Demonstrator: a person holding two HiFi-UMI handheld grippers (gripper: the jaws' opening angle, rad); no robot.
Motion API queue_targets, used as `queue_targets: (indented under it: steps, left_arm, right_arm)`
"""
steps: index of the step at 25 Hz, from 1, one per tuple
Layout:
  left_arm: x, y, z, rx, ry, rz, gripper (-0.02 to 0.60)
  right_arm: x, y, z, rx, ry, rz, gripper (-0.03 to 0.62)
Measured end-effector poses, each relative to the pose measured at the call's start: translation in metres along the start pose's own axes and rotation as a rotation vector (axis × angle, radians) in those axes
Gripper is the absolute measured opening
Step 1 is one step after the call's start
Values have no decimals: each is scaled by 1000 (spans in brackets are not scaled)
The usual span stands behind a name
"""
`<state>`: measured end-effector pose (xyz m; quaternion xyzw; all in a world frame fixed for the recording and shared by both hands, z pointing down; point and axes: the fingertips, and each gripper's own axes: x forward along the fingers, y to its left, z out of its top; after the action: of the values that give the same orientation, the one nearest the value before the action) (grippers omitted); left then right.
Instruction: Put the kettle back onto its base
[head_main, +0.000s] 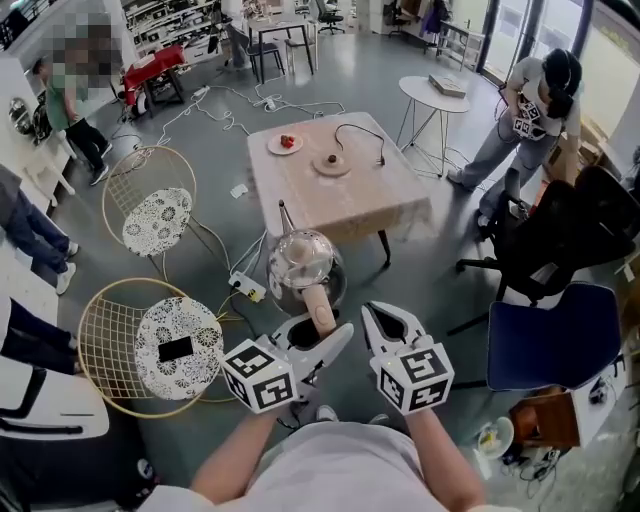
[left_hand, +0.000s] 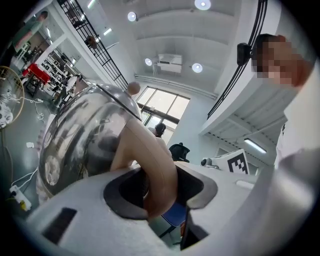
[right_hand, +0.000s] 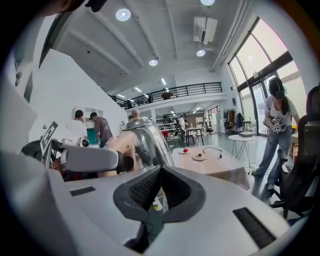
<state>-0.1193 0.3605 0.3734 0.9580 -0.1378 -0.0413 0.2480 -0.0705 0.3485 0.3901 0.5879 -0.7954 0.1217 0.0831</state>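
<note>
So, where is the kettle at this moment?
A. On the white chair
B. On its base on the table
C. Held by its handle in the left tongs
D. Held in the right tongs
C: the left tongs are shut on the handle of the kettle, while the base sits bare on the table.

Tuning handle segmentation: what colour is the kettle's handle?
Light peach-beige handle, against the mirror-silver kettle; shows best in the left gripper view.
</note>
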Motion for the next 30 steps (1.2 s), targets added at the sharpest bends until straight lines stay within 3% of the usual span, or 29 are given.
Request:
queue_targets:
  steps: [19,30]
  left_arm:
    - [-13,31,10,13,-6,61,161]
    - [30,62,27,10,-27,118,161]
  right_arm:
    - [40,7,3,12,-1,64,5]
    - [73,-35,18,5,-7,112,5]
